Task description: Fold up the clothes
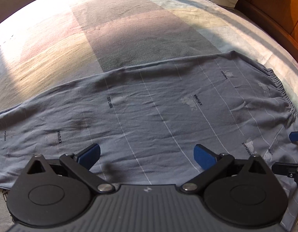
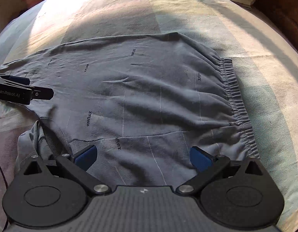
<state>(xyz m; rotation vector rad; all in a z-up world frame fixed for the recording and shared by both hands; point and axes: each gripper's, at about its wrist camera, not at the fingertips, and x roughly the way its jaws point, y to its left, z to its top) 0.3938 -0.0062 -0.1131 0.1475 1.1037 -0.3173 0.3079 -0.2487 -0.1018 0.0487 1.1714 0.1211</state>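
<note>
I am hovering my left gripper (image 1: 147,155) and right gripper (image 2: 143,157), both released and empty, over the grey trousers (image 2: 149,96) lying flat on the bed (image 1: 129,29); next I judge I must pinch an edge for a fold.

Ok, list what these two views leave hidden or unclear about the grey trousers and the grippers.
- Grey trousers: the leg ends run off the left edge of the left wrist view.
- Near edge of the trousers: covered by the left gripper body in the left view, and by the right gripper body in the right view.
- Second leg: bunched under the top layer at lower left of the right view; its lie cannot be told.
- Small printed lettering: too blurred to read surely.
</note>
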